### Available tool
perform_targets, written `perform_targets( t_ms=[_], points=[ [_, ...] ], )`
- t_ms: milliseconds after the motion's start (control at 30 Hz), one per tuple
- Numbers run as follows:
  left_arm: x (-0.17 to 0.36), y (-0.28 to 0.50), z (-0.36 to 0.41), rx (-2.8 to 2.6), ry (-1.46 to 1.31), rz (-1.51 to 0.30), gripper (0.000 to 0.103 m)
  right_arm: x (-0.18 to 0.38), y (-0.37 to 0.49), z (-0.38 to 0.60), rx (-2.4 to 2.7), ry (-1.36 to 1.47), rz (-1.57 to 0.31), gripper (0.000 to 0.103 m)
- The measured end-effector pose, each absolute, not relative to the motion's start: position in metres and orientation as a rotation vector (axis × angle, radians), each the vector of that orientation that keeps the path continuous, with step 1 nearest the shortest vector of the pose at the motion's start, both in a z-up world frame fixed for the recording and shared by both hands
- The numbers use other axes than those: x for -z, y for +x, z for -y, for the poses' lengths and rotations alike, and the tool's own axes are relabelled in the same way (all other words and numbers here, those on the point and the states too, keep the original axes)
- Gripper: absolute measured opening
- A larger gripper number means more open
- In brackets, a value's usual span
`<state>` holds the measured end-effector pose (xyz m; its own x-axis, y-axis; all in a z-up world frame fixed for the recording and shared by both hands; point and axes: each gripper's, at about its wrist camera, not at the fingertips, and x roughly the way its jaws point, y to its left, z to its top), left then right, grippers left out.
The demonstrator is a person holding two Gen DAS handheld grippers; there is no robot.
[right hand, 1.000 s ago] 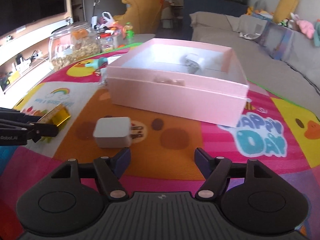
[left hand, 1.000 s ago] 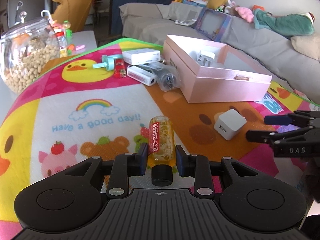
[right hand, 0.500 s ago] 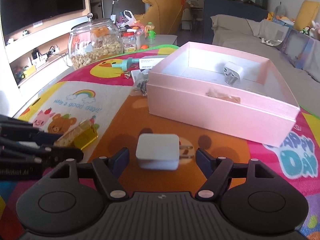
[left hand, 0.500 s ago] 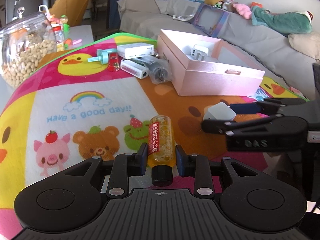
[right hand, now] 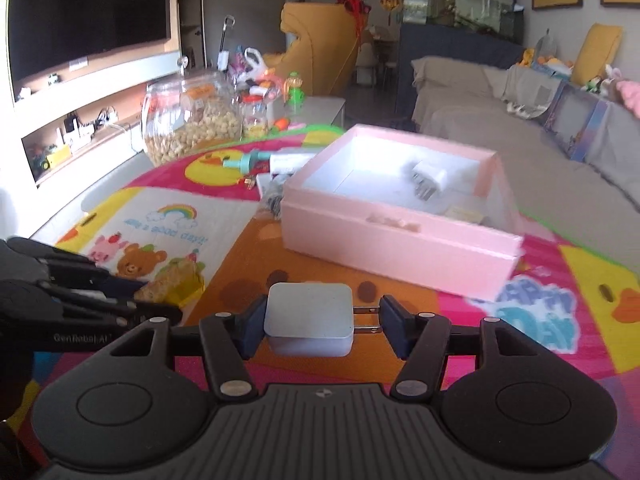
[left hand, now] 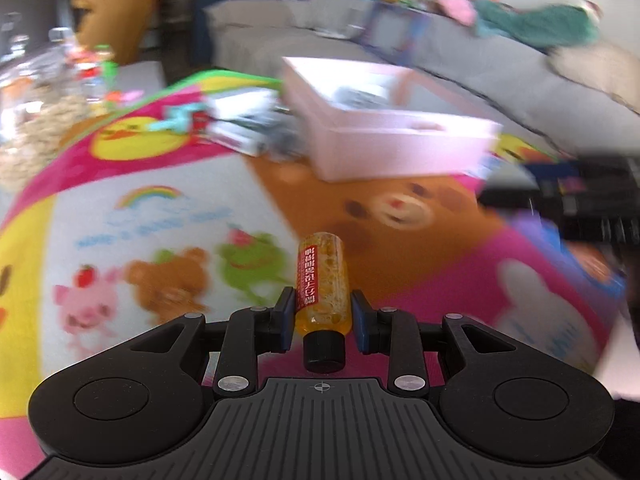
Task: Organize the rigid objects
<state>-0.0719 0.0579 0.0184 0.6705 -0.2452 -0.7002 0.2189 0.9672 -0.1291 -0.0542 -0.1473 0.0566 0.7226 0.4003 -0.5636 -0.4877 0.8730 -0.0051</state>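
A small amber bottle (left hand: 323,280) with a red label and a black cap is clamped between the pads of the left claw (left hand: 322,314), its cap pointing back toward the camera and its body reaching forward over the cartoon-printed mat (left hand: 168,216) that covers the counter. The left wrist view is blurred, so finer detail beyond the bottle cannot be told. In the right wrist view the same bottle is seen at the tip of the left claw, low on the left, over the bear and frog print.

A white wall charger (right hand: 309,318) is gripped by the right claw (right hand: 320,324): one pad is pressed on the block's left face, the other meets the tips of its two metal prongs. Whether the charger is resting on the mat or lifted off it cannot be told.

An open pink box (right hand: 394,240) is set farther along the mat, toward the counter's far right part, with a second white plug adapter (right hand: 428,174) lying inside it. Just beside the box's left wall, small white boxes (right hand: 288,162) and a teal item (right hand: 250,159) are clustered. A glass jar (right hand: 192,120) of pale round snacks is placed near the counter's far left edge.
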Motion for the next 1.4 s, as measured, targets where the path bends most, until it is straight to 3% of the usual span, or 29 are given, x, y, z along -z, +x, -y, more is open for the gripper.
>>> perform_targets(
  t_ms=[233,467,567,700,867,1200,1400],
  points=[
    [-0.056,-0.092,-0.023,0.436,0.041,-0.731,0.032,-0.086,-0.078,0.192,-0.354,-0.152,-0.453,0.06],
    [-0.158,-0.044,0.003,0.392,0.148,-0.429,0.032,-0.09,-0.085,0.216,-0.309,-0.115,-0.391,0.06],
    [-0.191,0.0,0.008,0.369,0.045,-0.322,0.032,-0.085,-0.081,0.221,-0.308,-0.088,-0.406,0.06],
    [-0.207,0.054,0.003,0.37,-0.131,-0.312,0.031,-0.081,-0.076,0.225,-0.288,-0.082,-0.419,0.06],
    [-0.184,0.054,-0.025,0.345,-0.245,-0.34,0.031,-0.074,-0.068,0.23,-0.264,-0.066,-0.442,0.06],
    [-0.046,-0.008,-0.081,0.213,-0.185,-0.75,0.03,-0.079,-0.005,0.193,-0.313,-0.036,-0.484,0.06],
    [-0.024,-0.023,-0.105,0.169,-0.203,-0.775,0.03,-0.092,0.047,0.156,-0.328,-0.054,-0.478,0.061]
  ],
)
